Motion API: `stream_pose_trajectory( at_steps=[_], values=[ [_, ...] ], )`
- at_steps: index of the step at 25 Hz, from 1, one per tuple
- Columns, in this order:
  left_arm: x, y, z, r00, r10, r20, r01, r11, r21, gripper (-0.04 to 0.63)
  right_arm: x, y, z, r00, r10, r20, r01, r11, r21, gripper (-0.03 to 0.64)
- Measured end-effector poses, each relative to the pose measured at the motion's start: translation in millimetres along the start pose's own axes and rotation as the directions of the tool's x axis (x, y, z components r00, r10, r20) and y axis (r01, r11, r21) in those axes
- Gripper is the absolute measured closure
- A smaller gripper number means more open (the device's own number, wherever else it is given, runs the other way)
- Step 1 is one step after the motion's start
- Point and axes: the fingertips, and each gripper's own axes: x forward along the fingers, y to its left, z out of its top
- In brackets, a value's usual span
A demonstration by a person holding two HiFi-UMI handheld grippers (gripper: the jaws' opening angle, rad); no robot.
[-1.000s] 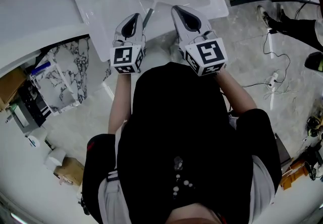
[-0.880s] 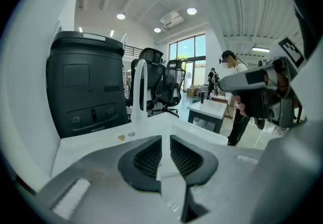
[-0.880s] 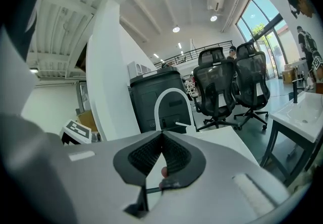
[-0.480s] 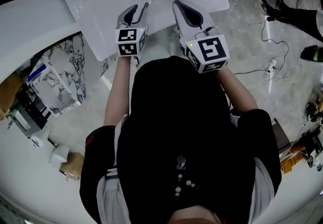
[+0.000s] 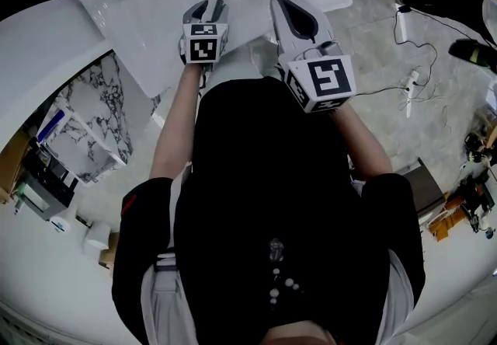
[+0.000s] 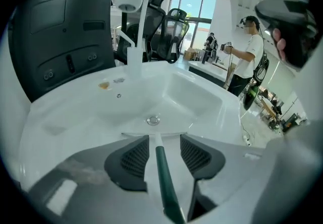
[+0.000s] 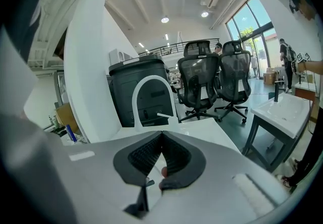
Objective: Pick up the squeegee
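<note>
Two grey pads of the left claw (image 6: 164, 142) stood wide apart, having just been opening. The slim dark green handle of the squeegee (image 6: 162, 175) ran between them, unpressed. The squeegee lay in the white ceramic washbasin (image 6: 197, 99), its pale blade end toward the round metal drain (image 6: 153, 120). The right claw (image 7: 161, 137), jaws closed together and empty, hung beside the left over the basin's near rim. Beyond rose a white faucet (image 6: 134, 51).

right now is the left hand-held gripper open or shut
Open, jaws just opening: the pads stand apart with the dark green squeegee handle between them, unclamped.
</note>
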Motion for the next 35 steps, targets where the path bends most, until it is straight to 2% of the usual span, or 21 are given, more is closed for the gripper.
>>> stream_pose_trajectory(
  at_steps=[9, 13, 20, 30, 35],
  values=[
    [43, 10, -22, 0.987, 0.017, -0.16, -0.024, 0.999, -0.042, 0.403, 12, 2, -4, 0.999, -0.031, -0.035, 0.032, 1.0, 0.002, 0.615],
    [59, 9, -30, 0.975, -0.012, -0.22, -0.005, 0.997, -0.078, 0.403, 18, 6, -5, 0.999, -0.03, -0.045, 0.031, 1.0, 0.001, 0.614],
    [74, 8, -38, 0.961, -0.028, -0.274, 0.001, 0.995, -0.098, 0.403, 24, 2, -7, 0.997, -0.043, -0.059, 0.044, 0.999, 0.006, 0.615],
    [81, 15, -52, 0.934, 0.033, -0.357, -0.052, 0.998, -0.044, 0.416, 24, -4, -10, 0.996, -0.064, -0.063, 0.065, 0.998, 0.026, 0.614],
    [83, 20, -58, 0.917, 0.093, -0.388, -0.091, 0.996, 0.024, 0.486, 23, -5, -11, 0.996, -0.068, -0.059, 0.07, 0.997, 0.028, 0.614]
  ],
)
